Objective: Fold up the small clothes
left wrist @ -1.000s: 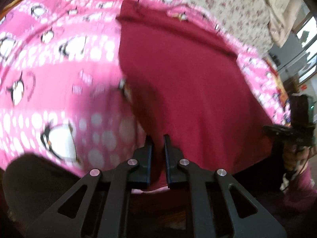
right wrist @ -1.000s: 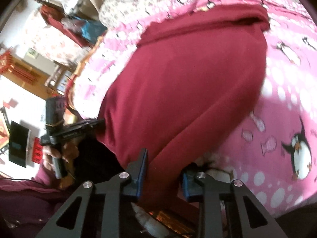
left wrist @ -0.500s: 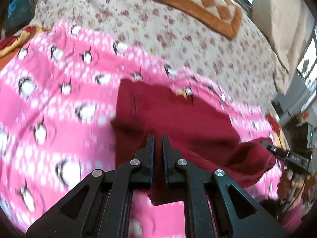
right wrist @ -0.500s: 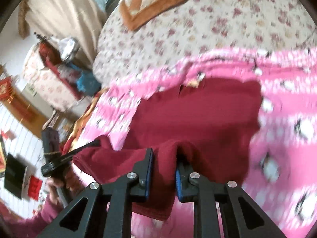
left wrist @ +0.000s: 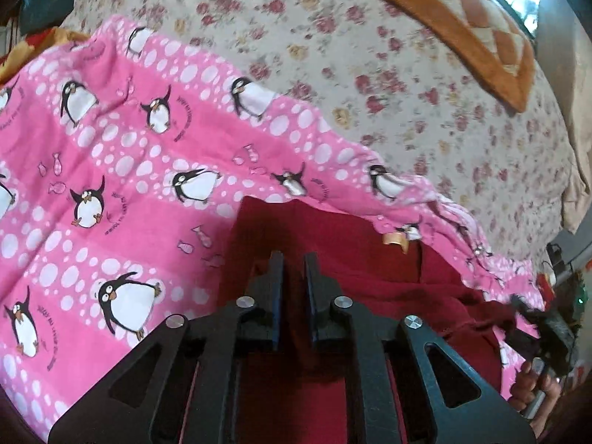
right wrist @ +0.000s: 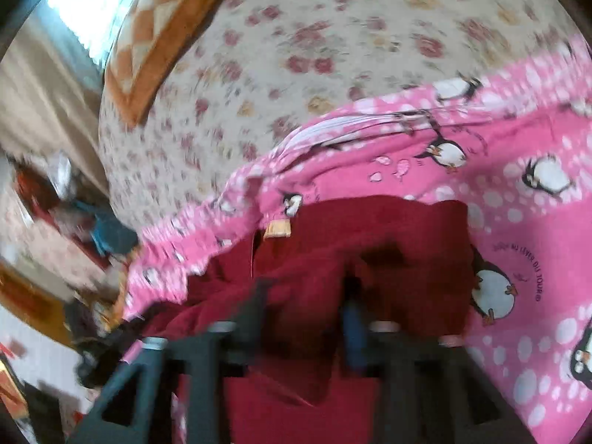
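Note:
A dark red garment [left wrist: 355, 259] lies on a pink penguin-print blanket [left wrist: 122, 170], folded over on itself, with a tan label [left wrist: 396, 239] at its far edge. My left gripper [left wrist: 294, 262] is shut on the garment's near edge and holds it over the far part. In the right wrist view the same garment [right wrist: 407, 244] and label [right wrist: 278, 228] show. My right gripper [right wrist: 305, 288] is blurred, its fingers wider apart with red cloth bunched between them.
The blanket [right wrist: 518, 192] covers a bed with a floral sheet [left wrist: 370, 55]. An orange checked cushion [left wrist: 462, 18] lies at the far side. Cluttered furniture [right wrist: 55, 203] stands beyond the bed's left edge. The other hand-held gripper [left wrist: 544, 329] shows at right.
Both grippers have carried the garment's near edge forward and up over its far part, folding it. The right fingers now stand wider apart than half a second ago.

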